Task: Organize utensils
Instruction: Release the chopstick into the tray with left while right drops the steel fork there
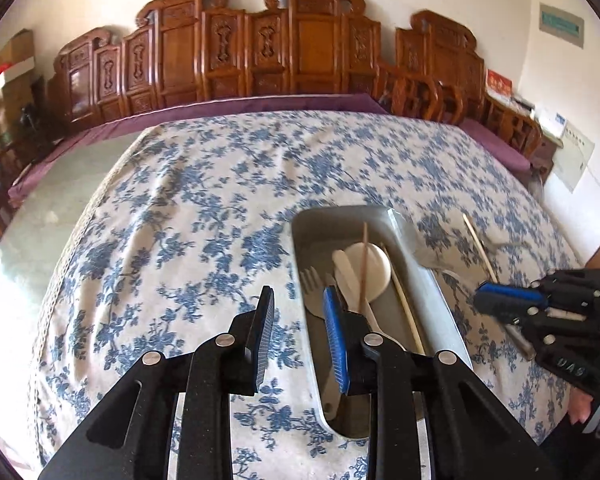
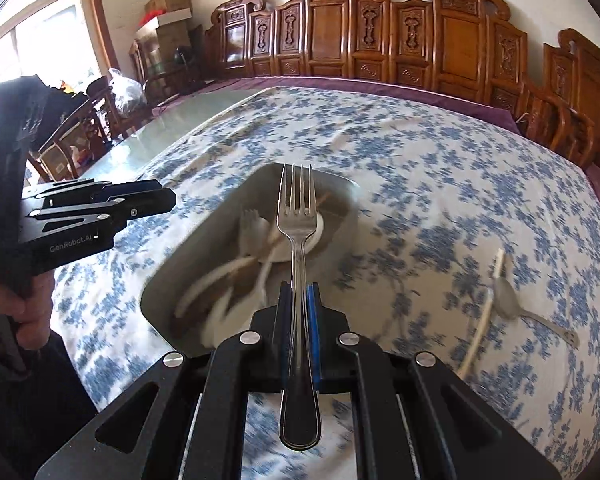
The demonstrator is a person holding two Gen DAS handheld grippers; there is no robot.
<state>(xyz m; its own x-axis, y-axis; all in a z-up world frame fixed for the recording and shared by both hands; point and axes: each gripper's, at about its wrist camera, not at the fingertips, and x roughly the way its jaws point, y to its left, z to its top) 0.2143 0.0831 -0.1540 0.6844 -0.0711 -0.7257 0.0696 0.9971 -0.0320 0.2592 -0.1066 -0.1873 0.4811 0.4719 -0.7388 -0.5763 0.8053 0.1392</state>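
Pinching the fork mid-handle above the tray, the right claw should lower it flat alongside what looks like blurred cutlery; left claw hovers spread.

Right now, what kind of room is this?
Probably a home dining room: a table under a blue flowered tablecloth, carved wooden chairs along the wall, and a grey tray of cutlery.

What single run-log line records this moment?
right gripper: shut on metal fork | over tray | left gripper: open, empty
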